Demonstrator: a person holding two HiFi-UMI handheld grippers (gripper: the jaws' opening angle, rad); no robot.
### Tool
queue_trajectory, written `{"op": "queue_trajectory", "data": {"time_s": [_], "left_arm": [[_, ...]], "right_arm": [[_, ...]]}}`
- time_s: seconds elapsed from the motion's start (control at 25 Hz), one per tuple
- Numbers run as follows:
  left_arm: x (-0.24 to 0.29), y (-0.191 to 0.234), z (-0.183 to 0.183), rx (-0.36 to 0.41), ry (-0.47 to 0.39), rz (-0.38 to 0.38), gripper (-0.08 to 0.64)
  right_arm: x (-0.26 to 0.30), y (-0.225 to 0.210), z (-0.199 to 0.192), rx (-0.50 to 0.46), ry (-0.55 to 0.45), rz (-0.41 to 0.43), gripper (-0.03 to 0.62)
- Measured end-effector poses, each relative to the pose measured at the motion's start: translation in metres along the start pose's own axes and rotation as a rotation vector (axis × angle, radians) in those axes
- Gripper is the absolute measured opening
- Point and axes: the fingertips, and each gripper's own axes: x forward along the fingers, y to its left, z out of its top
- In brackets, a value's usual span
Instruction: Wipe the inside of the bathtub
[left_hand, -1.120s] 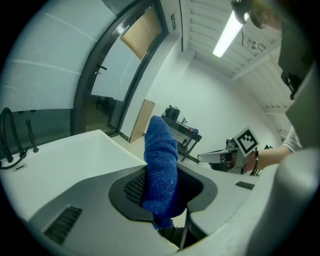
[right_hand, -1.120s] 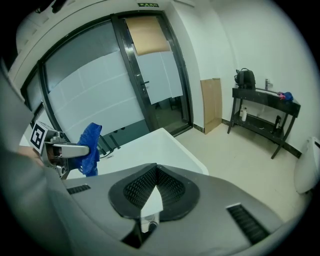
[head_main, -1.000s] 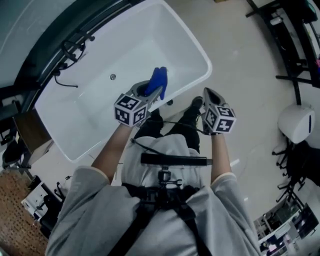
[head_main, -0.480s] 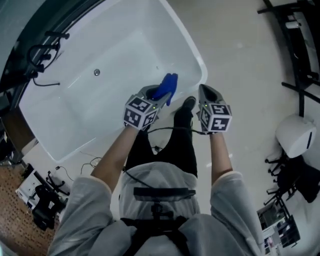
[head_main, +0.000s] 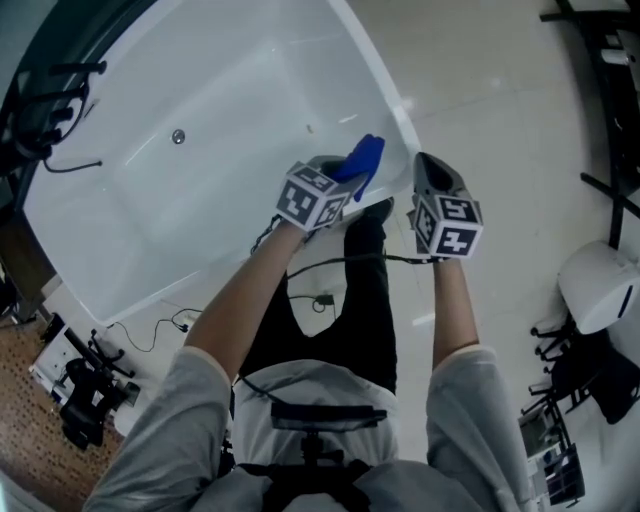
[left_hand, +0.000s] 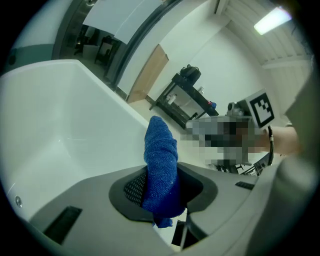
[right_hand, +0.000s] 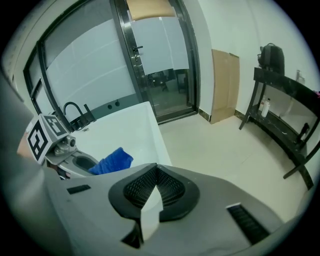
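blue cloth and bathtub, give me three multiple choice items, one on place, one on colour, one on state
1. What holds the blue terry cloth? A) the floor B) the left hand-held gripper C) the drain
2. What colour is the deep rectangular bathtub? A) black B) grey C) white
3. How do the left hand-held gripper's jaws stand? A) shut on the cloth B) wide apart, empty C) shut on nothing
Answers: 1 B, the cloth stands between its jaws; 2 C, its walls are white; 3 A, they pinch the cloth.
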Motion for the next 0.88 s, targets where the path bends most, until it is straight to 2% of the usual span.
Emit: {"op": "queue_trajectory", "data": {"time_s": [0.52, 0.76, 0.88], "left_arm": [[0.101, 0.011, -0.016, 0.054, 0.136, -0.107, 0.124], [0.124, 0.013, -0.01, 0.081, 0.143, -0.134, 0.123], [0.129, 0.018, -0.008, 0.069, 0.131, -0.145, 0.123]], "right_arm": [[0.035, -0.022, 0.013, -0.001, -0.049, 0.007, 0.009], [0.039, -0.024, 0.026, 0.014, -0.077, 0.034, 0.009], [0.042, -0.02, 0.036, 0.011, -0.094, 0.056, 0.009]]}}
